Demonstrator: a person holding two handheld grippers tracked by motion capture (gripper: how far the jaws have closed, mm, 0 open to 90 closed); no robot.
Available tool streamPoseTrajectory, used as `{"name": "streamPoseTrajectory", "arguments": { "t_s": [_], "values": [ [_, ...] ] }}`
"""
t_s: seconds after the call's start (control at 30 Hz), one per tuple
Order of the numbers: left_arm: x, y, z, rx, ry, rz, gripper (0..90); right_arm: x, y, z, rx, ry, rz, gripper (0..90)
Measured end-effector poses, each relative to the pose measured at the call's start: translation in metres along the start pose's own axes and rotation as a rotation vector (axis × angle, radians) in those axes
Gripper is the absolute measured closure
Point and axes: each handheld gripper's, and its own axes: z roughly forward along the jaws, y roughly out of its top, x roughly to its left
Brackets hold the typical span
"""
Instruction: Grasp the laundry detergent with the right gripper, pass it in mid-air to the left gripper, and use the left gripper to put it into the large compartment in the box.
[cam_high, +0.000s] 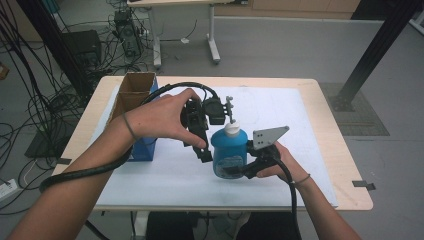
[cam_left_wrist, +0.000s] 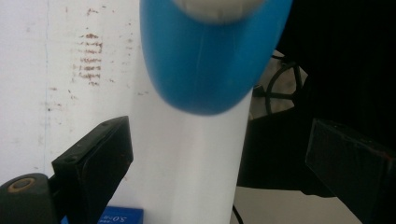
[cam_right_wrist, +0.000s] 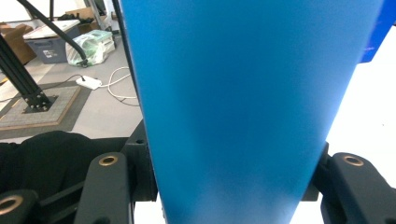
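The left gripper (cam_high: 202, 150) hangs with fingers spread wide and empty, just left of the blue bottle (cam_high: 229, 152), whose top lies ahead of them. The bottle stands upright above the table (cam_high: 320, 150), pump up, its lower body clamped by the right gripper (cam_high: 240, 171).

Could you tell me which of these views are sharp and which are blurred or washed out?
High view: evenly lit, fairly sharp, with the blue bottle readable. Left gripper view: the bottle is soft and out of focus, and the white table cover is bright. Right gripper view: the bottle is a featureless blur, too close to focus.
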Motion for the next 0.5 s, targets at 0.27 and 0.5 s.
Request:
{"name": "streamPoseTrajectory", "arguments": {
  "t_s": [0.27, 0.5],
  "values": [
    [-0.004, 0.01, 0.0, 0.021, 0.008, 0.017, 7.7, 0.0, 0.003, 0.007, -0.003, 0.015, -0.009, 41.0],
    [-0.005, 0.019, 0.001, 0.042, 0.012, 0.029, 7.7, 0.001, 0.003, 0.011, -0.006, 0.024, -0.012, 41.0]
  ]
}}
